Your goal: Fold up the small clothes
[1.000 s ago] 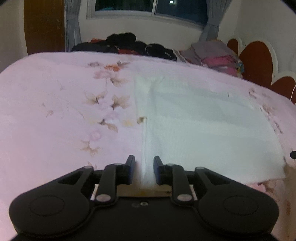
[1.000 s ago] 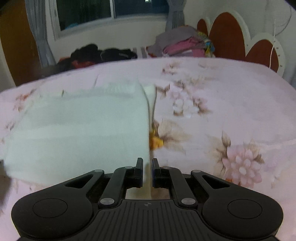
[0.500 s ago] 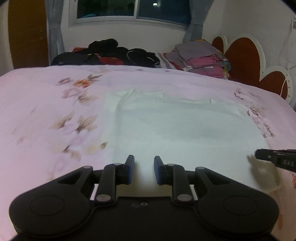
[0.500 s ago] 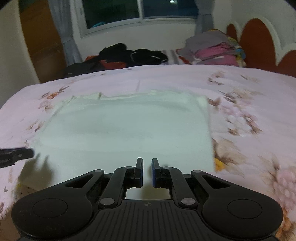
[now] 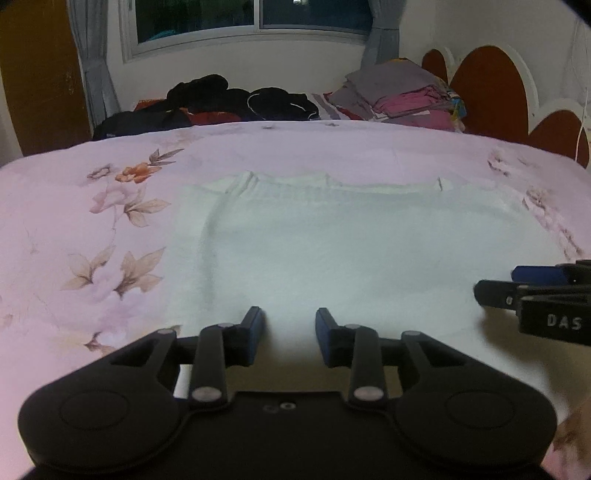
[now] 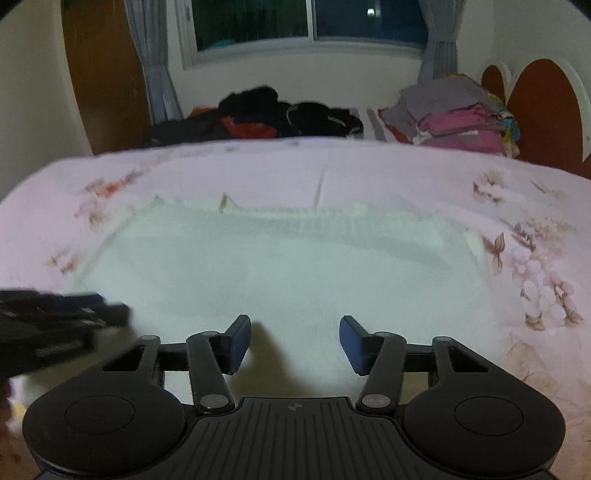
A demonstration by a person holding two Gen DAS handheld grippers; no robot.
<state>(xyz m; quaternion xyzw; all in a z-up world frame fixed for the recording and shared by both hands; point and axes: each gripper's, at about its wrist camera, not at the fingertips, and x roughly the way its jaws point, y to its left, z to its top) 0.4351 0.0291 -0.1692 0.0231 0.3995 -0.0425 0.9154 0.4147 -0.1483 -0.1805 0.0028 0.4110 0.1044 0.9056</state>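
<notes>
Left wrist view is showing the left gripper [image 5: 289, 325] at the bottom centre of the frame, its two blue-padded fingers [image 5: 253, 334] standing apart with nothing between them, hovering over the near edge of the white garment [image 5: 351, 251]. The garment is lying flat across the middle of the frame on the pink floral bedspread [image 5: 74, 221], with a ribbed band running along its far edge. At the right edge of this frame the right gripper [image 5: 495, 284] is poking in sideways over the garment's right side; from here it is not possible to tell how wide its fingers are standing.

The right wrist view is settling that: the right gripper [image 6: 294, 341] is sitting at the bottom centre with its fingers spread wide and holding nothing, above the same near edge of the white garment [image 6: 295, 266]. Here the left gripper [image 6: 110, 310] is showing only as a blurred dark shape at the left edge of the frame.

Toward the top of both frames, beyond the bedspread [image 6: 406, 177], a heap of dark clothes [image 5: 221, 99] is lying at centre-left and a stack of folded clothes [image 5: 406, 92] at upper right, beside the red scalloped headboard [image 5: 487, 85]. A window [image 6: 306, 18] with grey curtains is filling the top centre. Only the right wrist view is taking in the brown wooden door [image 6: 103, 74] so fully at upper left.
</notes>
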